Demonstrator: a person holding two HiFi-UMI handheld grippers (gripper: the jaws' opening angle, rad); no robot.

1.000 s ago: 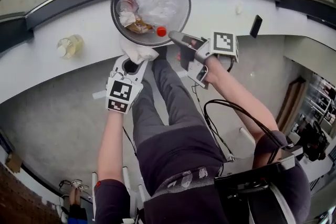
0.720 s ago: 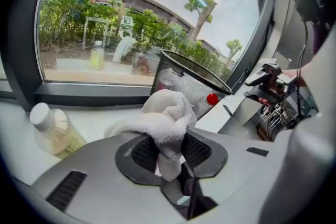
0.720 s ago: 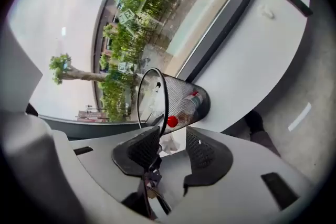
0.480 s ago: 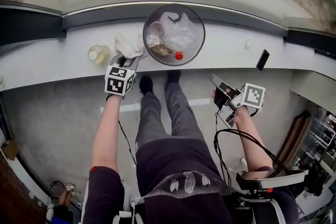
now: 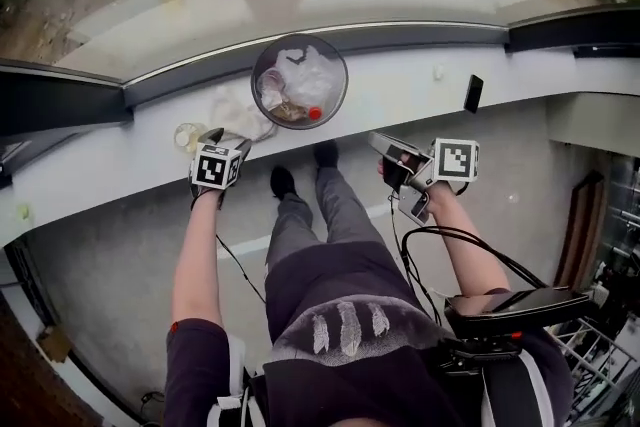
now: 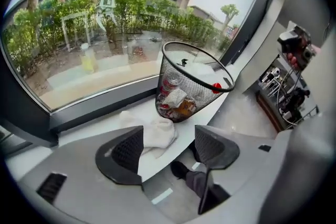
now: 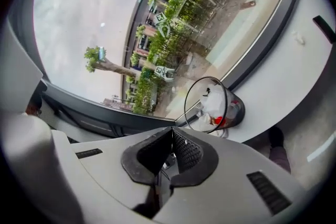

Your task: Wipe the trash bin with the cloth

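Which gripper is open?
The left gripper: its jaws have just been opening and stand apart, the white cloth loose between them. The right gripper is shut, empty.

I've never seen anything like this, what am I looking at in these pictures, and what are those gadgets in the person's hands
There is no robot here: a person holds a two-jaw gripper in each hand. One picture comes from a camera on their head, looking down at their arms and legs. The other two come from a camera riding on each gripper, looking along its jaws. On the white window ledge stands a wire-mesh trash bin with rubbish in it, a white cloth beside it, and a dark phone further right. The left gripper has just opened its jaws; the cloth lies on the ledge between them, not pinched. The right gripper is shut and empty.
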